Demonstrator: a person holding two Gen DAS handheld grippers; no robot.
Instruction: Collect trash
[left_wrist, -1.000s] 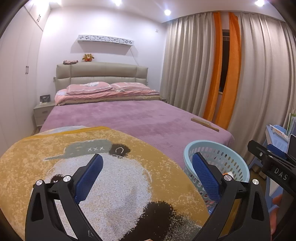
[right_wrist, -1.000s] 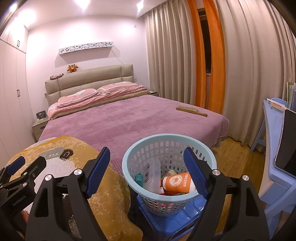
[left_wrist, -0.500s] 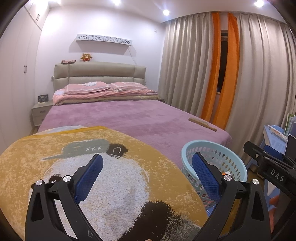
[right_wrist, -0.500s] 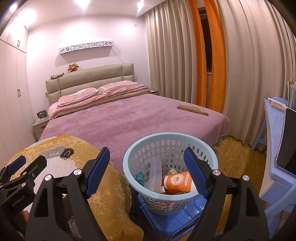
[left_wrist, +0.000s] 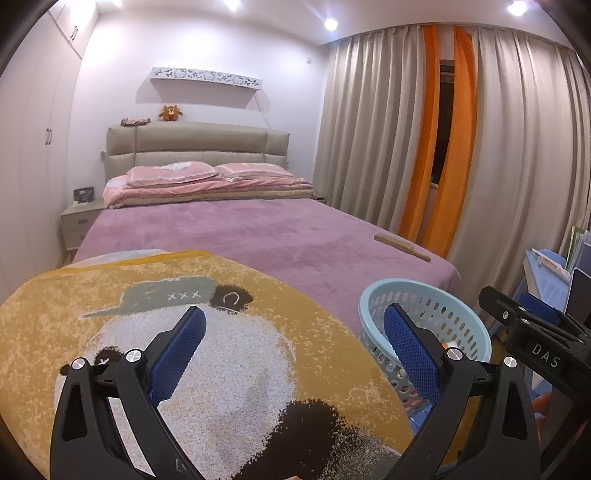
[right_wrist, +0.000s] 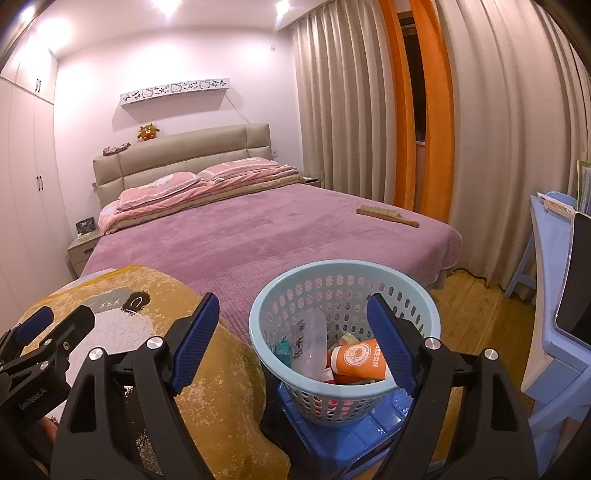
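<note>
A pale blue perforated basket (right_wrist: 345, 271) stands on a blue stool (right_wrist: 343, 443) at the foot of the bed. Inside lie an orange paper cup (right_wrist: 356, 360), a clear plastic bottle (right_wrist: 308, 345) and other scraps. My right gripper (right_wrist: 291, 336) hovers over the basket's near rim, open, with nothing between its blue pads. My left gripper (left_wrist: 293, 350) is open above a yellow panda-print blanket (left_wrist: 184, 350), empty too. The basket (left_wrist: 424, 295) shows at the right in the left wrist view, beside the right gripper's side (left_wrist: 535, 332).
A purple-covered bed (right_wrist: 258, 236) fills the middle, with pink pillows (right_wrist: 192, 188) at its head. A wooden brush (right_wrist: 388, 217) lies near the bed's right edge. Curtains (right_wrist: 369, 110) hang on the right, and a blue desk (right_wrist: 561, 280) stands at the far right on a wood floor.
</note>
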